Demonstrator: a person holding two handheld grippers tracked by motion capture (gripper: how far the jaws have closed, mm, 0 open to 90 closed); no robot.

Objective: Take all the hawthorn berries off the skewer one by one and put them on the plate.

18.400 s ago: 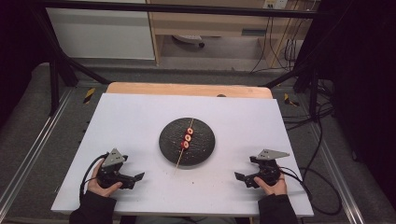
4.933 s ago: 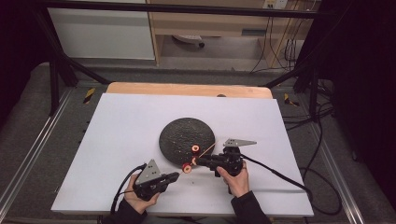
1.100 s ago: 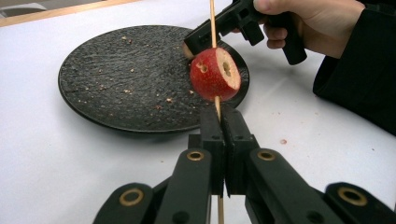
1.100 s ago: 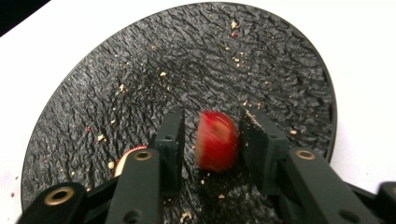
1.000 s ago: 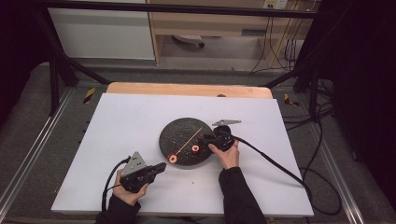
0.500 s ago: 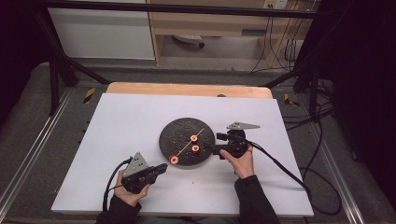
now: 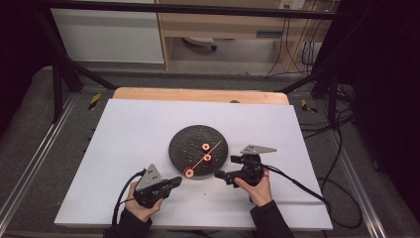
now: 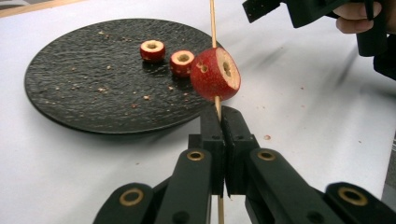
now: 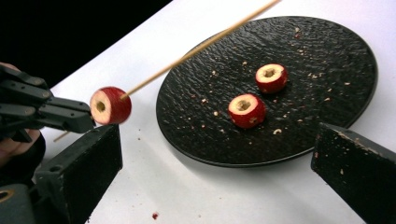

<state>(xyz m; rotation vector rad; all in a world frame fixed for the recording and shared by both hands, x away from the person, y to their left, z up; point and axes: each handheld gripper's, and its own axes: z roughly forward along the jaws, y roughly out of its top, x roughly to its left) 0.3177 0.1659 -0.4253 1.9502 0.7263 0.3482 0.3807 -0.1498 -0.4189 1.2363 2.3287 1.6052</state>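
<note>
Right gripper (image 7: 221, 174) jaws have just been opening, nothing between them, now near the plate's (image 7: 182, 153) right edge; second fruit ring (image 9: 246, 110) lies dropped on the plate beside the first (image 9: 271, 77). Left gripper (image 8: 223, 122) pinches the skewer (image 8: 213, 28) tight, last ring (image 8: 215, 74) on it at the plate's near edge, so that one looks next to pull.

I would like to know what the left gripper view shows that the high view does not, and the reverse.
The left gripper view alone makes plain the left gripper with its jaws shut on the skewer just below the threaded fruit piece, the hollow cores of the two loose pieces, and the crumbs on the black plate.

The high view alone takes in the whole white table, both forearms, the trailing cables and the floor around the table.

Both show the plate, the skewer, all three fruit pieces and the right gripper, its jaws open after just opening, with nothing between them.
</note>
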